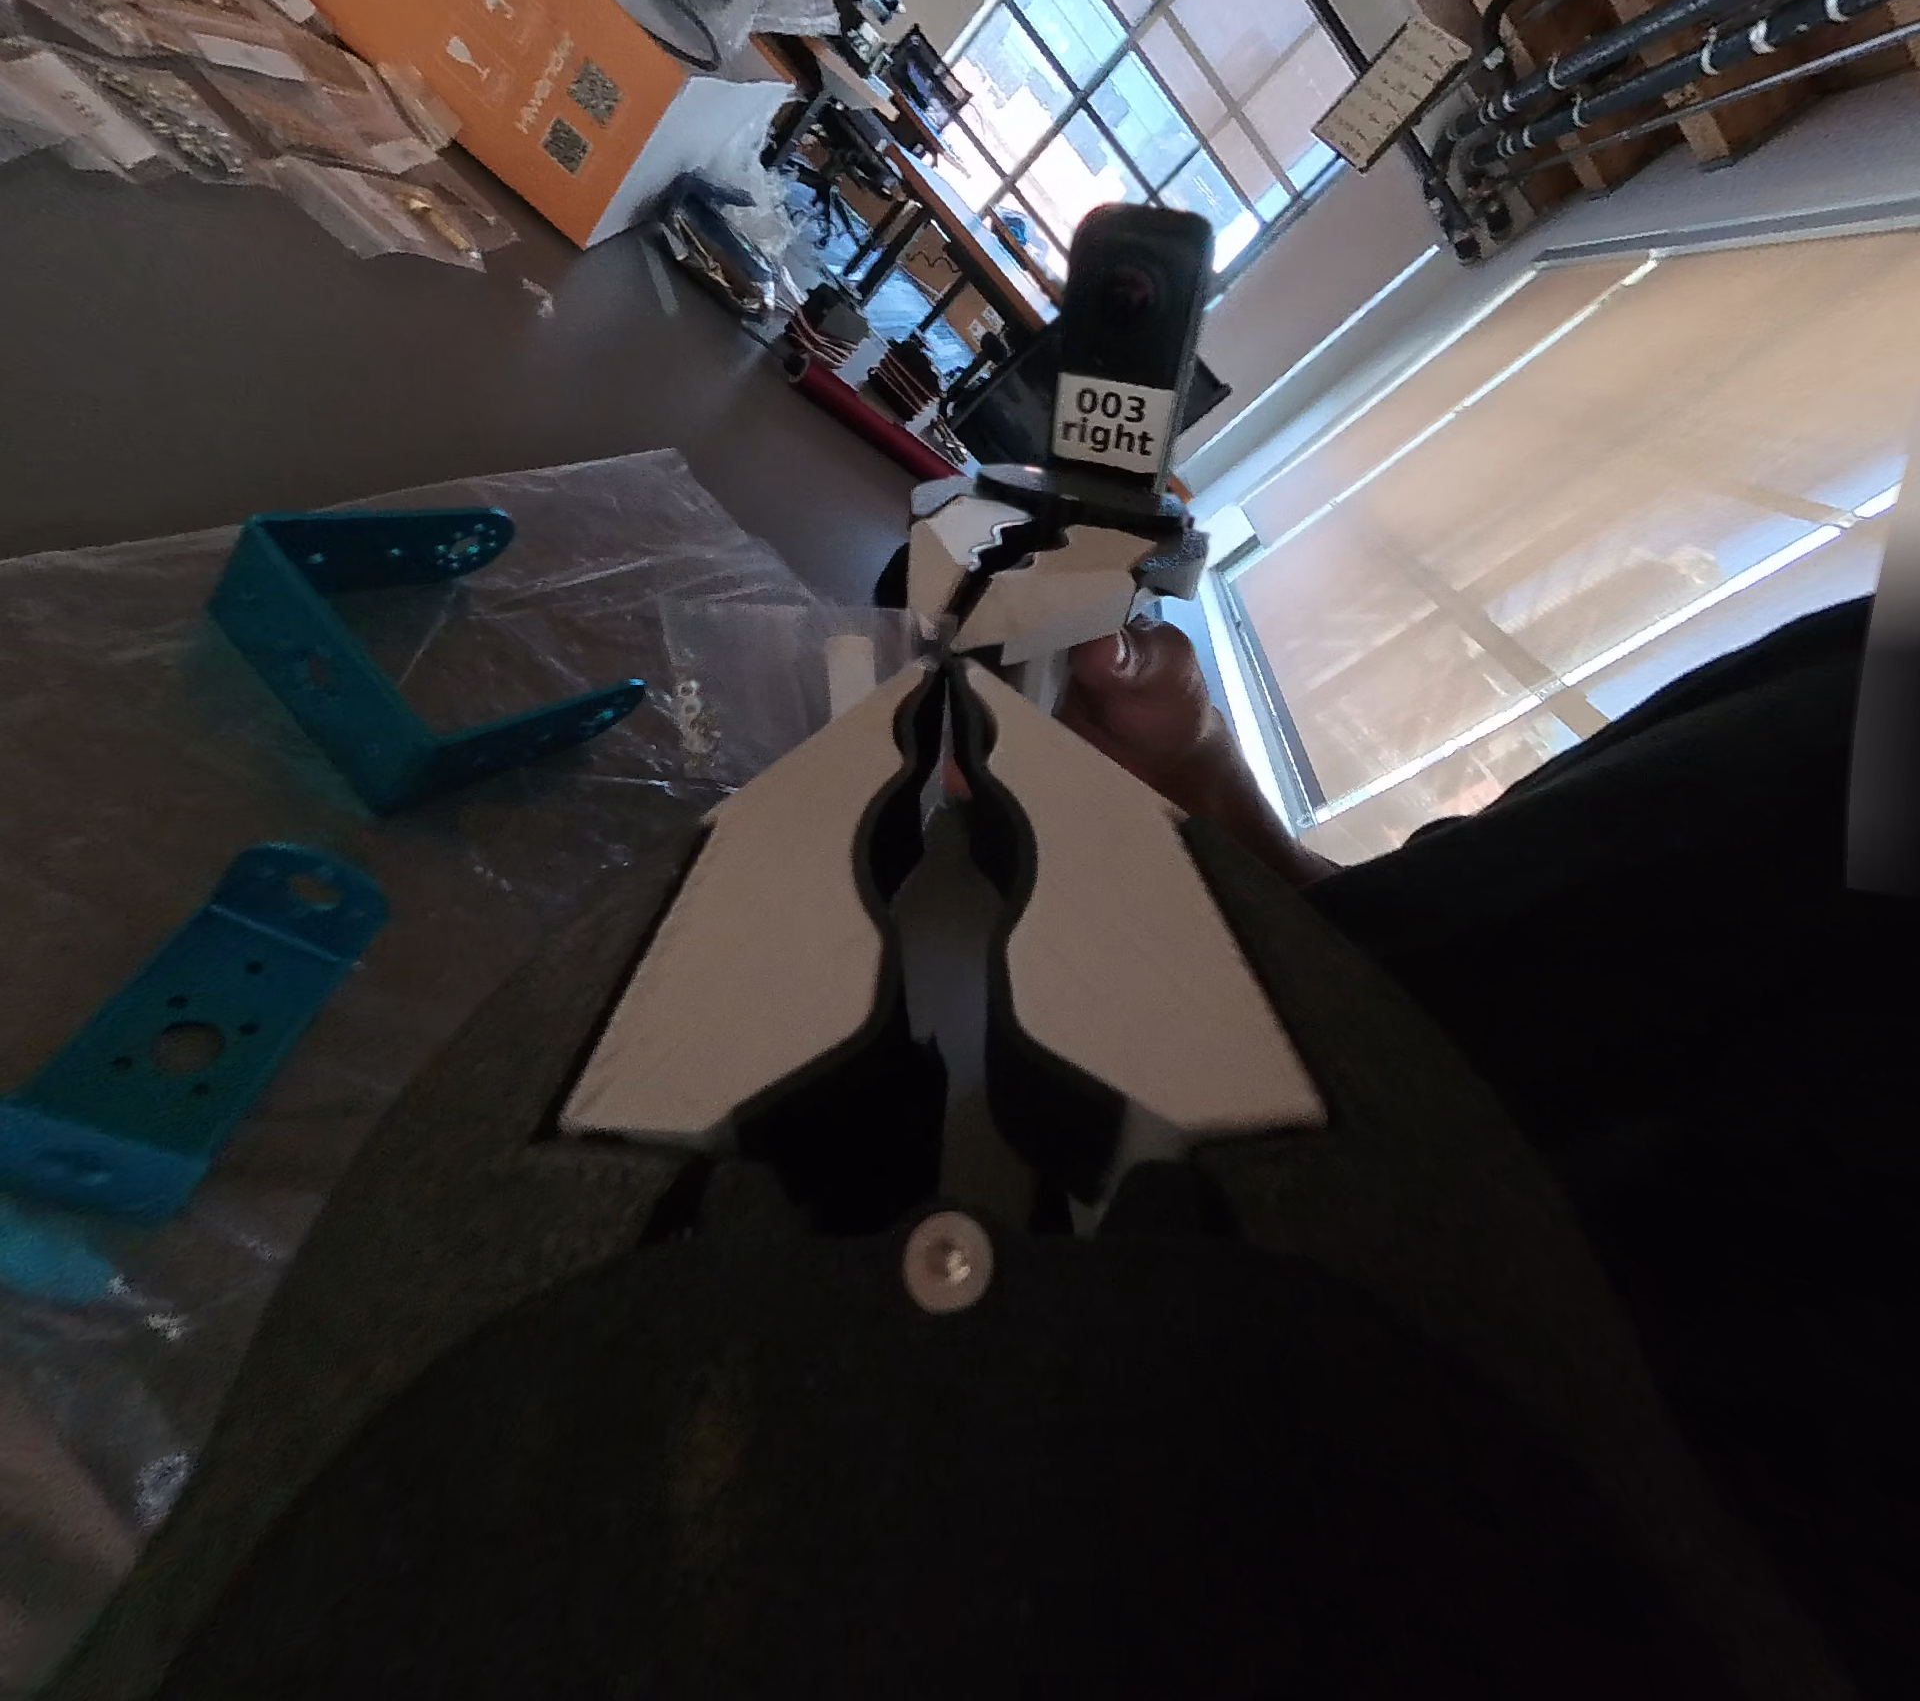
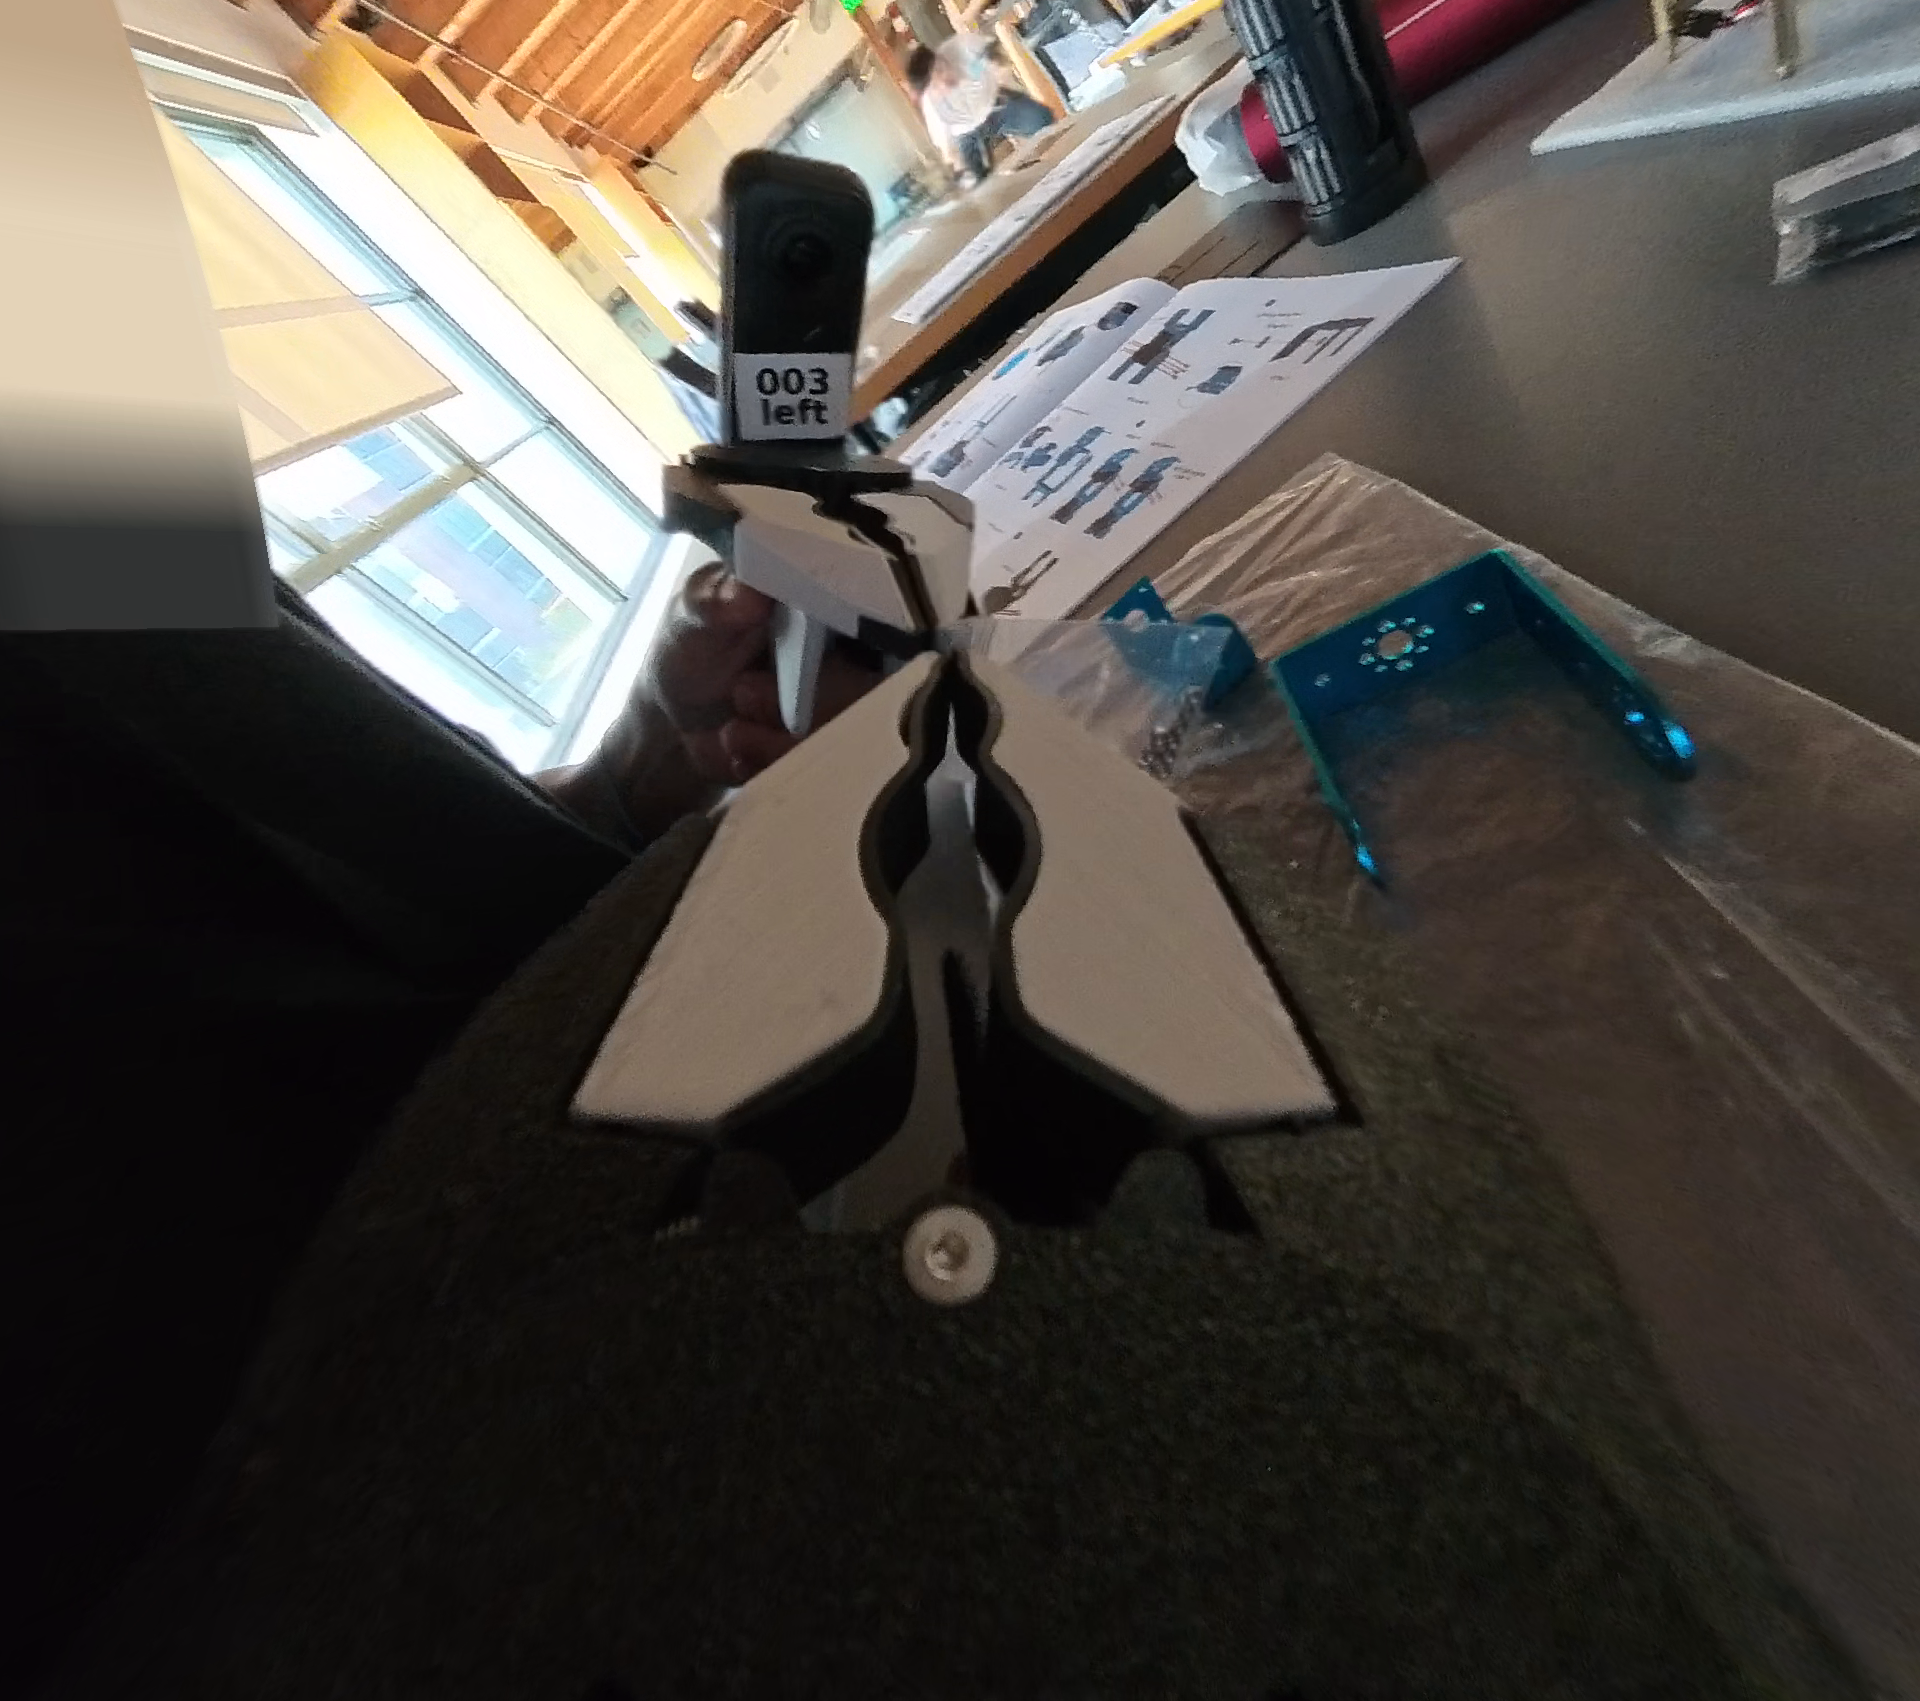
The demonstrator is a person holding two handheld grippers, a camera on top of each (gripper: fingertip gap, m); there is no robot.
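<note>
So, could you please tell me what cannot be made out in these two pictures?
- Small clear plastic bag pinched between both grippers, left wrist view: contents too small.
- Flat teal perforated metal bracket, left wrist view: cut by the left edge.
- Small teal bracket, right wrist view: veiled by plastic wrap.

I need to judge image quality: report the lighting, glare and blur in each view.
Left wrist view: windows blown out by backlight, left tool lit on top with its base dark, teal U-bracket sharp. Right wrist view: window glare at left, right tool sharp, far tables soft, edges bent by the wide lens.
</note>
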